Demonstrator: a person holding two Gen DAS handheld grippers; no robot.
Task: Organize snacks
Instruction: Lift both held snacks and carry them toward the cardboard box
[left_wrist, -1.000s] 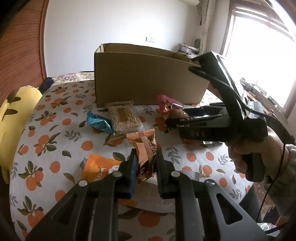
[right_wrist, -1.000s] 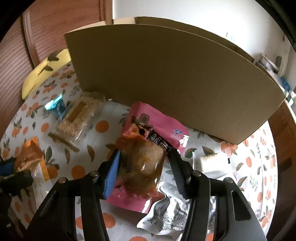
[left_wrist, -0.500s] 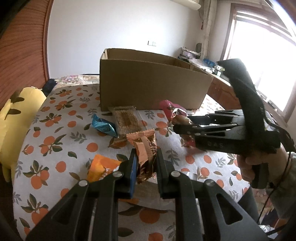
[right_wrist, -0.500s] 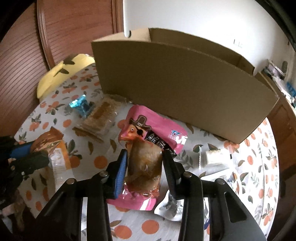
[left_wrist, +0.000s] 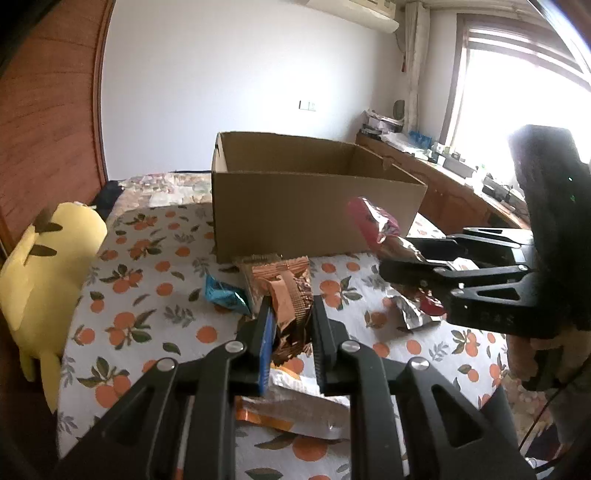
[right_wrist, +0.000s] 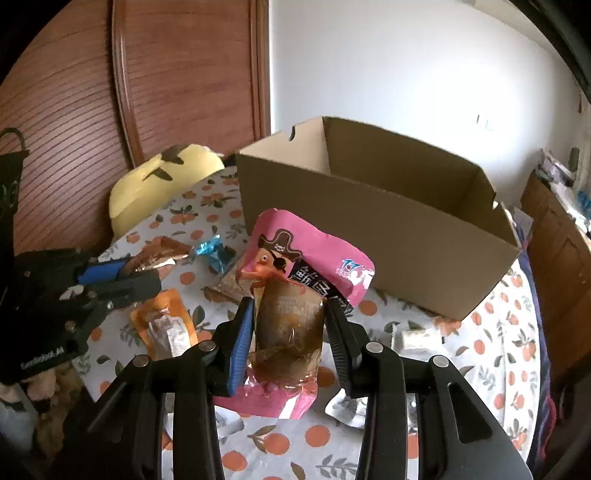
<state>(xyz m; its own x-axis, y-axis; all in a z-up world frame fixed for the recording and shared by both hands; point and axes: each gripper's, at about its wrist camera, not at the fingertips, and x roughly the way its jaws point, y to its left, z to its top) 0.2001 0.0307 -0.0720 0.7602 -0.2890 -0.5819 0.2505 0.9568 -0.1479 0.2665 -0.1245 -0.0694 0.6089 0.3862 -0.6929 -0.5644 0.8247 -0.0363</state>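
Both snacks are up off the tabletop (left_wrist: 155, 295), in front of the open cardboard box (left_wrist: 295, 218). Left hand-held gripper (left_wrist: 291, 328) is pinching a crinkly copper wrapper (left_wrist: 288, 295); right hand-held gripper (right_wrist: 290, 325) is clamped on the pink pirate pouch (right_wrist: 295, 266).

A home bedroom: plush toy (left_wrist: 48, 258), wooden wardrobe (right_wrist: 177, 74), curtained window (left_wrist: 517, 92).

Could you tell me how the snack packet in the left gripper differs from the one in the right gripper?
The copper packet in the left gripper is shiny, opaque foil, crumpled; the pink packet in the right gripper is smoother, with a cartoon pirate and a clear window showing brown food. The pink packet looks larger, sticking out well beyond the fingers. Both are gripped and lifted off the tablecloth, facing the cardboard box.
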